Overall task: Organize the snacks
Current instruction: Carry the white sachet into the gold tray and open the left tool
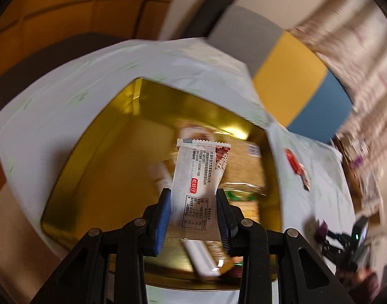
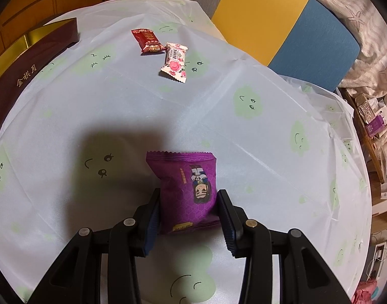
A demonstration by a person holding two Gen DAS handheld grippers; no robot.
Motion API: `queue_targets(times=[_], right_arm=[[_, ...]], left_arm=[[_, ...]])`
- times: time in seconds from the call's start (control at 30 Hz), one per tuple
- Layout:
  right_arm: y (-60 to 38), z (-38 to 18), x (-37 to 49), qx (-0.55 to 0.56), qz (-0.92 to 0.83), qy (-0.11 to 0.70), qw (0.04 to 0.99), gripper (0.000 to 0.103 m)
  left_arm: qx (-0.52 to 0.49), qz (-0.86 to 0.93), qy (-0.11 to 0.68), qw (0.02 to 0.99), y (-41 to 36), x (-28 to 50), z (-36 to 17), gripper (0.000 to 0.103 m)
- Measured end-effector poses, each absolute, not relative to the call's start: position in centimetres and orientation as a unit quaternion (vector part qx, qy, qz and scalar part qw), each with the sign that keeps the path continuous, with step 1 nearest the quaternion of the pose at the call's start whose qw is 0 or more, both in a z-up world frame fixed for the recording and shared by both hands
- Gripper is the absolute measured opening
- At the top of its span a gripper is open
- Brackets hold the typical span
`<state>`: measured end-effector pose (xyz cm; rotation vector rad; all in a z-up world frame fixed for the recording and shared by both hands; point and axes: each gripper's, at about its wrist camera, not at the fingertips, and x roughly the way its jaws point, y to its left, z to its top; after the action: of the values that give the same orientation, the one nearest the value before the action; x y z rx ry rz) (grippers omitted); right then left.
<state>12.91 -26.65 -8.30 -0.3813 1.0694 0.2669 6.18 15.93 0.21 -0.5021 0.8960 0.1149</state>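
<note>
In the left wrist view my left gripper (image 1: 193,197) is shut on a white snack packet (image 1: 199,174) with printed text, held above the open gold box (image 1: 97,157), which holds several snacks. In the right wrist view my right gripper (image 2: 188,202) is shut on a purple snack packet (image 2: 187,190) with a cartoon figure, held just above the table. A red packet (image 2: 148,40) and a white rose-printed packet (image 2: 175,62) lie on the tablecloth farther back. The red packet also shows right of the box in the left wrist view (image 1: 296,167).
The round table has a white cloth with green faces (image 2: 244,131). The box's dark maroon wall (image 2: 31,68) stands at the left. A yellow and blue chair (image 2: 294,25) and a cluttered side shelf (image 2: 373,124) lie beyond the table's right edge.
</note>
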Motion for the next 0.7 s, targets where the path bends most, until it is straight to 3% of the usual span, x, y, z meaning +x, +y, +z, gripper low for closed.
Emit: queue_targets(times=[0.7], right_arm=[[-26.7,-8.3,12.9,-0.179,0.125,0.504,0.836,0.043]], left_arm=[[-0.203,0.082,0.467,0.857,15.1,6.4,-3.2,0.042]])
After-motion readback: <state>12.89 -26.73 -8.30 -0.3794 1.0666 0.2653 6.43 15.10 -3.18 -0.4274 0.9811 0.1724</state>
